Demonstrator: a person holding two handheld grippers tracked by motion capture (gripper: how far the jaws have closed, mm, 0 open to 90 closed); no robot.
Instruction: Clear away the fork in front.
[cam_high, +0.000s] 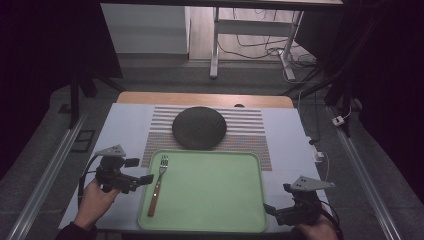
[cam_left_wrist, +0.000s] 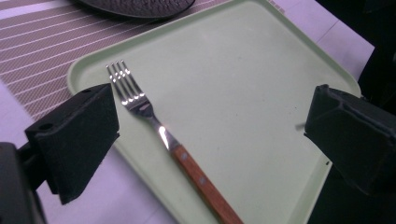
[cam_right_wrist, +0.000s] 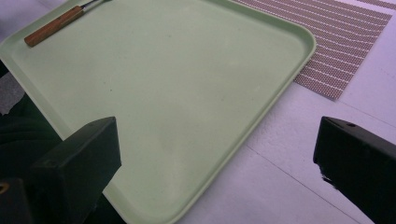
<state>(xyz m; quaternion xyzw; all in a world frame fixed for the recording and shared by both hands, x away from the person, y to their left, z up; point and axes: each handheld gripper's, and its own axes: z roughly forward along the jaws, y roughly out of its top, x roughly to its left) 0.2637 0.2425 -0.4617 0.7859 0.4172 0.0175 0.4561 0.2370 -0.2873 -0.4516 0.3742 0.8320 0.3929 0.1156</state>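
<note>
A fork (cam_high: 159, 184) with a wooden handle lies along the left side of a pale green tray (cam_high: 215, 192), its tines pointing away from me. My left gripper (cam_high: 141, 171) hovers just off the tray's left edge beside the fork, open, its jaws apart and empty. In the left gripper view the fork (cam_left_wrist: 163, 135) lies on the tray (cam_left_wrist: 252, 84) ahead of the wide-spread jaws, untouched. My right gripper (cam_high: 277, 200) sits at the tray's near right corner, open. Its own view shows bare tray (cam_right_wrist: 163, 79) between the jaws and the fork handle (cam_right_wrist: 53, 25) far off.
A dark round plate (cam_high: 199, 127) rests on a striped placemat (cam_high: 250, 131) behind the tray. A white cover spreads over the table (cam_high: 125, 125). Beyond the far edge stand table legs and loose cables on the floor.
</note>
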